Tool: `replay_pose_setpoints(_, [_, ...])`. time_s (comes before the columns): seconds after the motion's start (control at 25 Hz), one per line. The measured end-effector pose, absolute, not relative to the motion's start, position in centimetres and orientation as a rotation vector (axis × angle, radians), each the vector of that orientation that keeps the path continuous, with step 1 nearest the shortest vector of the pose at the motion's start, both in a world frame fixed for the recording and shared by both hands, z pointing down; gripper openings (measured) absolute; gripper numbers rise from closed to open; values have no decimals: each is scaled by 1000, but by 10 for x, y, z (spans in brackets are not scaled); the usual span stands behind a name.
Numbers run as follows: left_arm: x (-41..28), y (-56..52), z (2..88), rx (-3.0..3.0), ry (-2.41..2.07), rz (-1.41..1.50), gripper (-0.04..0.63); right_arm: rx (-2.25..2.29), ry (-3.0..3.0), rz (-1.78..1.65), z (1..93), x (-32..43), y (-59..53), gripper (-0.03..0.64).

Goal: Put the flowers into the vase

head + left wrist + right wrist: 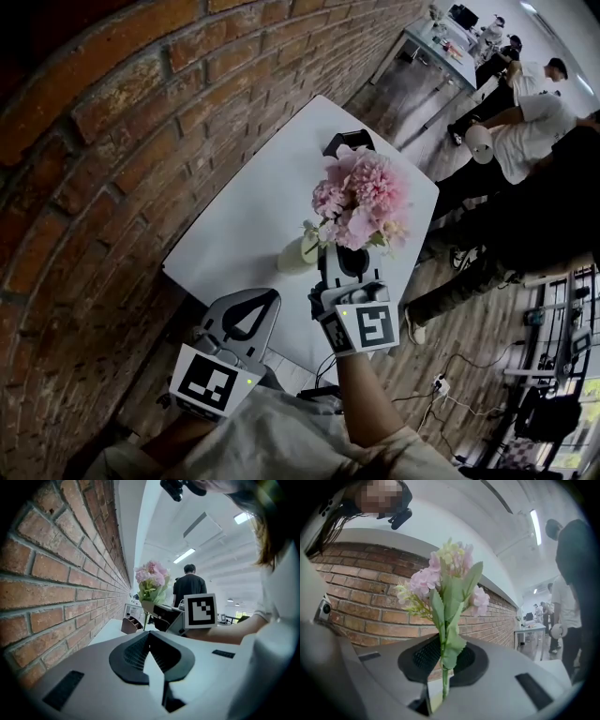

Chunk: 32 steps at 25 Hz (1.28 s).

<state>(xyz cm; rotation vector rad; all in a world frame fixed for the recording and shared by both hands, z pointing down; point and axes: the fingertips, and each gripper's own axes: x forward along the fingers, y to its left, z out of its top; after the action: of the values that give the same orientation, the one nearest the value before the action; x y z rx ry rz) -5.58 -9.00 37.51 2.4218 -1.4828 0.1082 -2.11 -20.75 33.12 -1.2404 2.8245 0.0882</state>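
Note:
A bunch of pink flowers (361,199) with green leaves stands upright over the white table (253,202). My right gripper (349,265) is shut on its stem. The right gripper view shows the green stem (444,679) pinched between the dark pads, with blossoms (443,573) above. A pale vase (297,255) stands on the table just left of that gripper. Whether the stem's end is inside the vase is hidden. My left gripper (274,298) hovers at the table's near edge, shut and empty. Its own view shows the flowers (151,577) ahead.
A brick wall (112,141) runs along the table's left side. A small dark holder (348,142) sits at the table's far edge. Several people (525,122) stand on the wooden floor to the right. Cables and equipment (553,375) lie at the lower right.

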Motion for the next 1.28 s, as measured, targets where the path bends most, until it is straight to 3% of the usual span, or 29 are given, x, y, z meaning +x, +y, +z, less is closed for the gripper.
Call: replay_pose_setpoints(1.28, [-31,-90,356,2465,-1446,132,8,-1371,2866,32,387,-15,-216,46])
